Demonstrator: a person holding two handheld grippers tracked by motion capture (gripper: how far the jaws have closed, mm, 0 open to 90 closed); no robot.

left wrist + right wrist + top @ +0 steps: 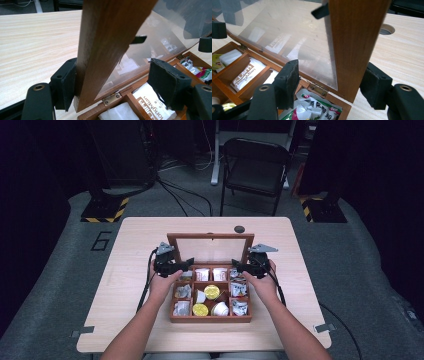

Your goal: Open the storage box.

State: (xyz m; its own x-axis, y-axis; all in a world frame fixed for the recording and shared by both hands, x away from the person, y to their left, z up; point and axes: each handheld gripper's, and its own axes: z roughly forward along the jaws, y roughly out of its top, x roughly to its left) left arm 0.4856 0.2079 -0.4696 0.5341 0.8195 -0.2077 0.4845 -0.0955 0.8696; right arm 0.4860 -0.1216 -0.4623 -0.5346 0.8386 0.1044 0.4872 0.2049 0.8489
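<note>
A wooden compartment box (210, 319) sits mid-table, holding sachets (202, 274) and gold-lidded cups (211, 291). Its glass-paned lid (210, 249) stands raised at the back. My left gripper (182, 266) is at the lid's left corner and my right gripper (239, 267) at its right corner. In the left gripper view the open gripper (113, 72) straddles the lid's wooden side rail (105, 50), whose outer face touches one pad (68, 82). In the right gripper view the open gripper (332, 72) straddles the other side rail (354, 45) above a hinge (319, 88), both pads apart from it.
The light wood table (135, 245) has a round cable hole (239, 229) behind the box. A dark folding chair (255, 165) stands beyond the far edge, with cables on the floor. Bare tabletop lies to either side of the box.
</note>
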